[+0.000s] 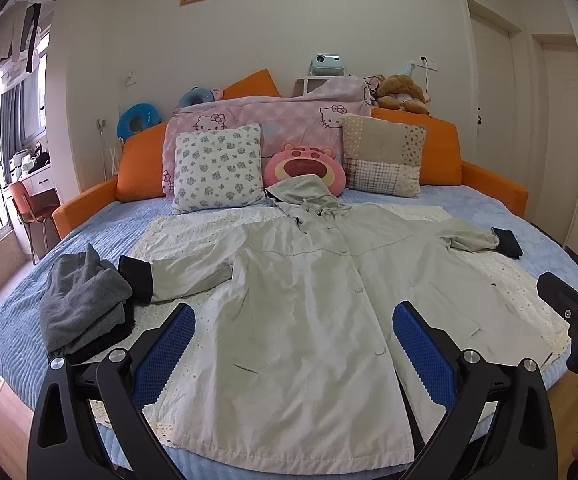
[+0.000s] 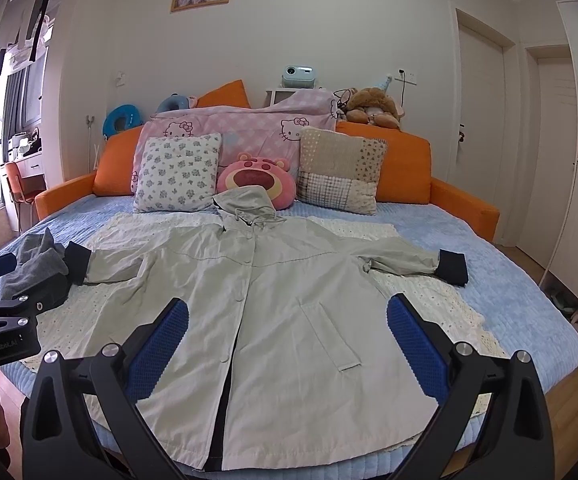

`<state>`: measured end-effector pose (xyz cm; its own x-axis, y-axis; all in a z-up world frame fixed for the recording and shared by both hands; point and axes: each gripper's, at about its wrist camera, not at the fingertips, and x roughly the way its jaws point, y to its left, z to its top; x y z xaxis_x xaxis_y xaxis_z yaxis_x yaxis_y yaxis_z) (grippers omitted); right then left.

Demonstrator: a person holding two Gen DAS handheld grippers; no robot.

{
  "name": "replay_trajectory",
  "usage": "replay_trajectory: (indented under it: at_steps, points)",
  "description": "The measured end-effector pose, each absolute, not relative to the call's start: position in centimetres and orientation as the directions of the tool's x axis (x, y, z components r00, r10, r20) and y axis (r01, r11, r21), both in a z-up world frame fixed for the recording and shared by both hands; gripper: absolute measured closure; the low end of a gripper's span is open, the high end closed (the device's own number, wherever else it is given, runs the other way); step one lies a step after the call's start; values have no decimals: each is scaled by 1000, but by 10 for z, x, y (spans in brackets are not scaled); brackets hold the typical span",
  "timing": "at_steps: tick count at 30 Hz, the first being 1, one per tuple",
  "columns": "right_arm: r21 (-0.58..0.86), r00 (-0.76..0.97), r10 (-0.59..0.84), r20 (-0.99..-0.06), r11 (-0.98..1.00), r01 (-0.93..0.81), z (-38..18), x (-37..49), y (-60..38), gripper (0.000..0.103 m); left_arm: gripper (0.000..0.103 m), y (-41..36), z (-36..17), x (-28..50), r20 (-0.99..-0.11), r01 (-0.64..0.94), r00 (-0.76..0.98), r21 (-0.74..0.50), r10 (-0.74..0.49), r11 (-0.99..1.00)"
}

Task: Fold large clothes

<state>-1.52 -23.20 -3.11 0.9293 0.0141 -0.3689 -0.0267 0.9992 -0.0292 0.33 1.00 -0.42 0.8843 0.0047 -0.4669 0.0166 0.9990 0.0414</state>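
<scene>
Fingers (image 1: 177, 344) spread, both grippers | coat (image 1: 305, 304) flat beneath, seemingly untouched

Blue bed (image 2: 501, 280), white throw (image 2: 101, 312), pale coat (image 2: 289, 320), grey clothes (image 1: 81, 304), cushions (image 2: 177, 174)

coat hem (image 2: 209, 456) hidden (by jaws)

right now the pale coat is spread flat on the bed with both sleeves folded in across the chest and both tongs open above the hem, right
Not quite: the sleeves are not folded in. The right wrist view shows the coat flat on the bed with both sleeves stretched outward, dark cuffs at the ends. The left tongs and right tongs are open above the hem.
</scene>
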Motion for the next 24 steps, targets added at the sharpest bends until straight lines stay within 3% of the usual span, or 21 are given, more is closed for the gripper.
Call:
replay_trajectory:
  at_steps: [24]
  points:
    - [-25, 927, 15, -374, 999, -26, -34, -14, -231, 5, 3, 23, -7, 8, -477, 17, 879, 42, 5, 999]
